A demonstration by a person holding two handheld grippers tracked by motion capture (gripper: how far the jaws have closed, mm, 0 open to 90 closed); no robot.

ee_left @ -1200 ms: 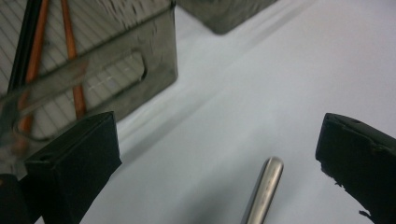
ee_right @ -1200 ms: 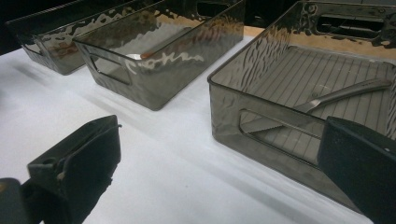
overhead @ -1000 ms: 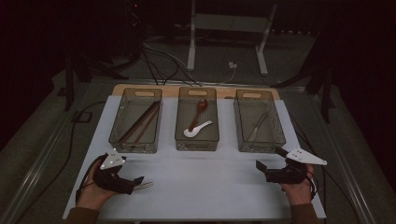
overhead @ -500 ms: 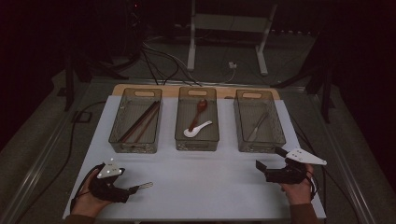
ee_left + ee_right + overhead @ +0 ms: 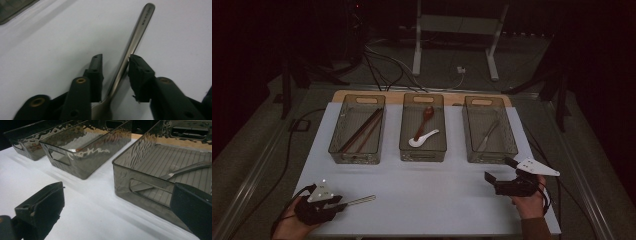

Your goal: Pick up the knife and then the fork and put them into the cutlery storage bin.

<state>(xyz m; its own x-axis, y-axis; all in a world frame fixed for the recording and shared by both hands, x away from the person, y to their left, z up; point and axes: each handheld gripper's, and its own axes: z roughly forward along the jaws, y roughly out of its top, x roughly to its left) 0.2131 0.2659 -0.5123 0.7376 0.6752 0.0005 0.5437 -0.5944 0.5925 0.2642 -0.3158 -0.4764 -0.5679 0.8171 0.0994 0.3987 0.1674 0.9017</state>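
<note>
White tabletop (image 5: 427,195) under dim light carries all of it, with dark floor and cables beyond. On its near left part lies a metal utensil (image 5: 132,47), its handle pointing toward the table's middle and its wider end hidden under the left gripper (image 5: 337,204); I cannot tell whether it is a fork or a spoon. Compared with a second ago, that gripper sits lower and nearer the person's edge, over the utensil. Its jaws have just been closing, and the handle now runs between them: one pad seems to touch its side, while a gap shows at the other, so the grip looks not yet made. My reading is that a pick-up is beginning and a little more squeeze is needed before any lift.

Near the front right corner, the right gripper (image 5: 499,175) hovers with jaws wide apart and nothing between them, where it was a second ago.

Farther back stand three clear bins in a row: left bin (image 5: 377,122) with chopsticks (image 5: 359,134), middle bin (image 5: 405,131) with two spoons (image 5: 424,132), right bin (image 5: 508,134) with a knife (image 5: 488,136). Bare table between utensil and bins gives open room for carrying. Front and left edges are close to the left hand, so a slip there could drop the utensil off the table.
</note>
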